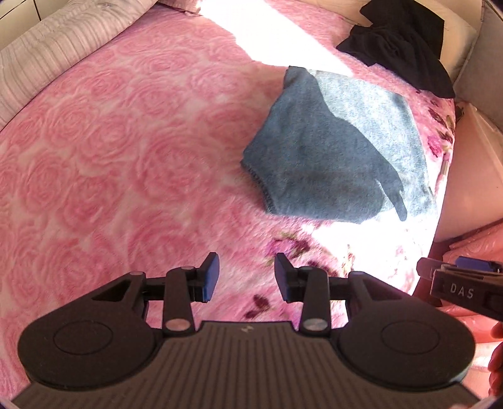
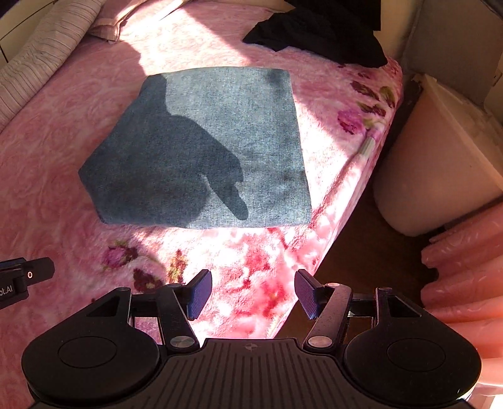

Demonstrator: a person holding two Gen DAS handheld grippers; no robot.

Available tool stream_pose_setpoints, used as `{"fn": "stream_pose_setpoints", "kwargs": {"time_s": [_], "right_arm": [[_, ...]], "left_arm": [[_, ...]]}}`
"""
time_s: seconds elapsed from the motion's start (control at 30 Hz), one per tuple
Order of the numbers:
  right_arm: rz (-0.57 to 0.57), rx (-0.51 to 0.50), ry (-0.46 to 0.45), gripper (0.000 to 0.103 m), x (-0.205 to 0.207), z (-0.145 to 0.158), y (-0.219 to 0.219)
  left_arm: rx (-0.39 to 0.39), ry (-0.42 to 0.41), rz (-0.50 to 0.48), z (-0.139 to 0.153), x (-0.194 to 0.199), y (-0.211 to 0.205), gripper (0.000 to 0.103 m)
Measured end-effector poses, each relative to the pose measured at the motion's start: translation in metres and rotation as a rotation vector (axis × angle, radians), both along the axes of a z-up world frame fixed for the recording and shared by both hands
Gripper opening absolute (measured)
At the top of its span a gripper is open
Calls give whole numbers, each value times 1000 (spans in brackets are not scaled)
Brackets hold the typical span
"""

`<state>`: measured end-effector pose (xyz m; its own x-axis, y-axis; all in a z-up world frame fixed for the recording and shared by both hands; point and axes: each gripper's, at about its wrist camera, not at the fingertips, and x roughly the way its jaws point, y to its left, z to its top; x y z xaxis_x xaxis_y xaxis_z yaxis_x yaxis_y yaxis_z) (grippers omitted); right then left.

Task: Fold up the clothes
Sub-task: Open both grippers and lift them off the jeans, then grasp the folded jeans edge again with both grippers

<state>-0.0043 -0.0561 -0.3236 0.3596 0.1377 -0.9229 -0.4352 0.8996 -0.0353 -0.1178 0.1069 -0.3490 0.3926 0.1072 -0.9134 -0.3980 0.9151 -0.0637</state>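
Grey garment (image 2: pixel 201 148) folded flat near bed (image 1: pixel 110 141) edge, fold judged done; both grippers (image 1: pixel 246 277) (image 2: pixel 253 294) clear, jaws spread, empty; next: black heap (image 2: pixel 317 28) beyond.

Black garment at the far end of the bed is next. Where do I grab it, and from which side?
Judging by its pose, take the black garment at the loose point hanging nearest you, coming in over the folded grey-blue cloth with the open right gripper. It lies crumpled in a heap, so no hem or collar shows; that point is the one flat edge two fingers could pinch.
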Motion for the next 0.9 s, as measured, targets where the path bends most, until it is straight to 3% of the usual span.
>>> {"fn": "stream_pose_setpoints", "kwargs": {"time_s": [0.4,0.6,0.73,0.9], "right_arm": [[31,-10,6,62,3,-4,11],[38,16,56,62,19,-18,-1],[-29,128,67,62,49,-18,-35],[-162,353,83,62,104,-17,-78]], "left_arm": [[-16,20,12,-9,3,8,37],[-40,24,25,-18,8,14,39],[-68,-42,12,-22,23,30,41],[-137,-152,-12,-25,58,57,50]]}}
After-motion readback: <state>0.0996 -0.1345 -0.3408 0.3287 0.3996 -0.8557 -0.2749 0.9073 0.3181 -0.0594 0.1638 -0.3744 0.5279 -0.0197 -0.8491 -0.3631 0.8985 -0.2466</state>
